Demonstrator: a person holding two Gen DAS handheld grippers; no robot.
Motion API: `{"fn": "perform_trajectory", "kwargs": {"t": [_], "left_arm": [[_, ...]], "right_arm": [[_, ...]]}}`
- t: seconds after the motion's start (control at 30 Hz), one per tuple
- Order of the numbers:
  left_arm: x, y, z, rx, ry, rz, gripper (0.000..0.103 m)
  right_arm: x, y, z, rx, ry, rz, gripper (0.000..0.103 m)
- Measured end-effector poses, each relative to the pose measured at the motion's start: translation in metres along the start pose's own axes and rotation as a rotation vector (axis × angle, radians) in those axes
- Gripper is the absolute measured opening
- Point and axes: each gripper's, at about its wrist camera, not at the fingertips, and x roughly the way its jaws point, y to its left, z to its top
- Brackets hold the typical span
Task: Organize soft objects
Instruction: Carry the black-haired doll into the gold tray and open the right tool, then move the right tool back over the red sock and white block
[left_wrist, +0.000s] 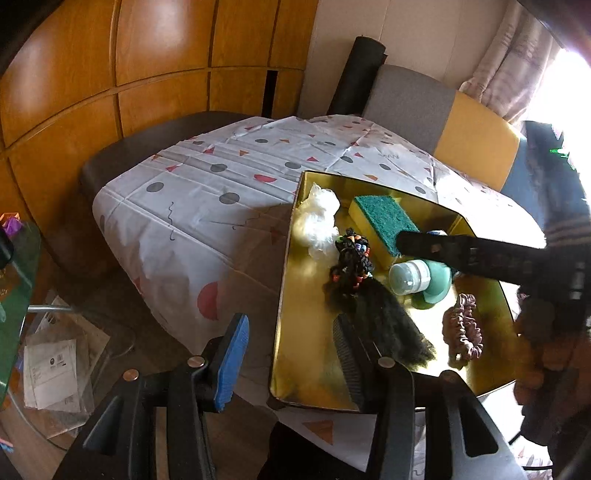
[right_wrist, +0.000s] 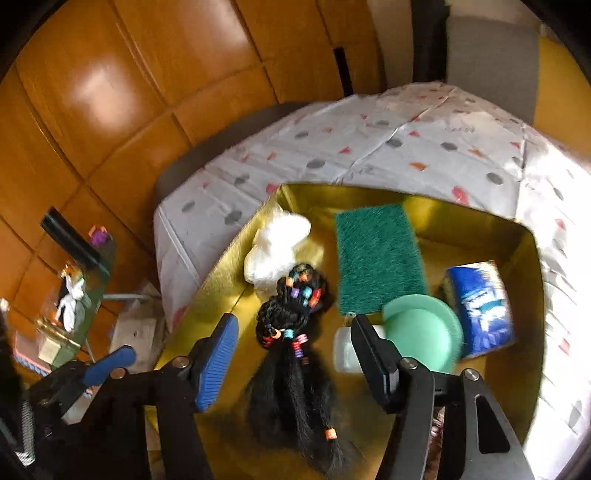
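The gold tray (right_wrist: 221, 280) is sitting on the patterned tablecloth (right_wrist: 406, 122) and holding everything in play. The right gripper (right_wrist: 295, 354) is hovering over the middle of the right-wrist view with its jaws standing apart, and the black beaded hairpiece (right_wrist: 291, 332) is lying on the tray floor between them; no pad is touching it, so nothing is gripped. The left gripper (left_wrist: 291, 332) is waiting at the lower centre of its own view, jaws likewise apart and empty, straddling the tray's near left rim with the hairpiece's loose end near its dark finger.

Risk, as I judge it: the hairpiece is long and limp, so a pinch near the beads may lift only a few strands and let the rest drag. The clear bottle with the mint-green cap (right_wrist: 421, 332) is lying just beside the right finger, and closing or sweeping there could knock it rolling. The white crumpled plastic (right_wrist: 277, 247) is touching the hairpiece's upper end and may come along.

Count in the tray: one hairpiece, one green-topped yellow sponge (right_wrist: 376, 254), one white plastic wad, one capped bottle, one blue tissue packet (right_wrist: 480, 306), one brown scrunchie (left_wrist: 465, 325) at lower right of the left-wrist view.
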Motion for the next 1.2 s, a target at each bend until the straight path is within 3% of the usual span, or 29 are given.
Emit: {"fn": "perform_trajectory", "kwargs": {"t": [0.37, 0.7, 1.2], "left_arm": [[-0.011, -0.023, -0.003, 0.068, -0.013, -0.012, 0.048], [-0.021, -0.044, -0.007, 0.128, -0.02, -0.037, 0.048], [-0.022, -0.079, -0.016, 0.231, 0.0, -0.062, 0.048]], "right_arm": [[-0.065, -0.021, -0.04, -0.011, -0.104, -0.086, 0.065], [-0.108, -0.042, -0.076, -0.007, -0.165, -0.188, 0.073], [-0.177, -0.143, -0.125, 0.148, -0.195, -0.413, 0.074]]}}
